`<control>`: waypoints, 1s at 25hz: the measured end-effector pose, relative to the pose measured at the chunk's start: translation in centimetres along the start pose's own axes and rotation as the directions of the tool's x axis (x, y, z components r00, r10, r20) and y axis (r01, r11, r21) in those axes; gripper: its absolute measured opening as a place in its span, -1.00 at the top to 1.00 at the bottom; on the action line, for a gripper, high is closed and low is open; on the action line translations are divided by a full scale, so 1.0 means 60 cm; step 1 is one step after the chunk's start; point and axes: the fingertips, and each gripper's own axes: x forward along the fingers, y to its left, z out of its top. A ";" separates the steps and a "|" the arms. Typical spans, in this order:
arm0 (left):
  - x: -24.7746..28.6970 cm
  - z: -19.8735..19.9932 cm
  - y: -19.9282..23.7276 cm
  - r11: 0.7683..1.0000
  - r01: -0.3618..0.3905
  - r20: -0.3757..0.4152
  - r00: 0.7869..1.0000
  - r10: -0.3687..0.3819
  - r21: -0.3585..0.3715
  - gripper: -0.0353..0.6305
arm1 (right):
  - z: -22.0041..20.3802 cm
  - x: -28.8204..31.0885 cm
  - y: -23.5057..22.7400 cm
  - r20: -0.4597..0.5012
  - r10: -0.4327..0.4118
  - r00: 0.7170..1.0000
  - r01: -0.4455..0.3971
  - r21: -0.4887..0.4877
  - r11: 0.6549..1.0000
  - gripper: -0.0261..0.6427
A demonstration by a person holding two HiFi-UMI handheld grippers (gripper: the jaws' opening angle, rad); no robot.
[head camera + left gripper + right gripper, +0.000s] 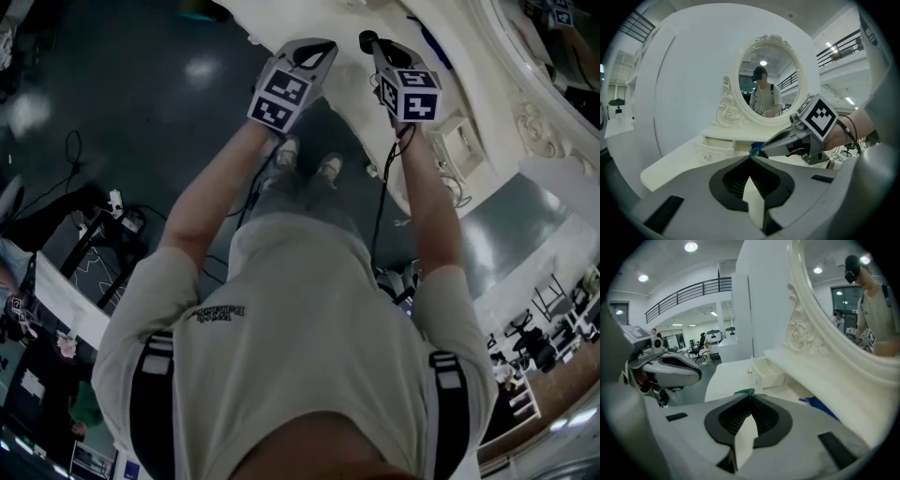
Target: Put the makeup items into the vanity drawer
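My right gripper (pixel 751 394) is shut on a small green makeup item (pixel 743 392) that sticks out a little at its tips. It hangs above the white vanity top (pixel 724 378), short of the small drawer (pixel 766 371), which stands pulled out with its knob toward me. In the left gripper view the right gripper (pixel 757 151) reaches in from the right, the green item (pixel 754 149) at its tip. My left gripper (pixel 750 158) is shut with nothing in it and hovers beside the right one. The same drawer (pixel 715 146) shows left of them. Both grippers (pixel 323 45) (pixel 370 42) show at the top of the head view.
An oval mirror (pixel 764 79) in a carved white frame rises behind the drawer shelf. A blue item (pixel 815 405) lies on the vanity top under the shelf at the right. Dark floor (pixel 141 103) surrounds the vanity, with cables near the person's feet.
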 end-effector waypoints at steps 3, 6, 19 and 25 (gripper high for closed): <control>-0.027 0.055 -0.010 1.000 -0.012 0.053 0.999 0.011 0.024 0.85 | 0.058 -0.067 0.009 0.098 -0.003 0.995 0.004 -0.009 1.000 0.85; -0.069 0.125 -0.025 0.998 -0.046 0.145 0.989 0.039 0.046 0.85 | 0.117 -0.148 0.025 0.205 -0.001 0.979 0.002 -0.006 1.000 0.85; -0.279 0.345 -0.170 0.988 -0.033 0.404 0.914 -0.031 0.151 0.85 | 0.275 -0.497 0.137 0.575 0.054 0.816 -0.028 -0.053 0.998 0.85; -0.376 0.405 -0.232 0.982 -0.067 0.529 0.848 -0.038 0.178 0.85 | 0.262 -0.619 0.192 0.634 0.080 0.769 -0.038 -0.079 0.996 0.85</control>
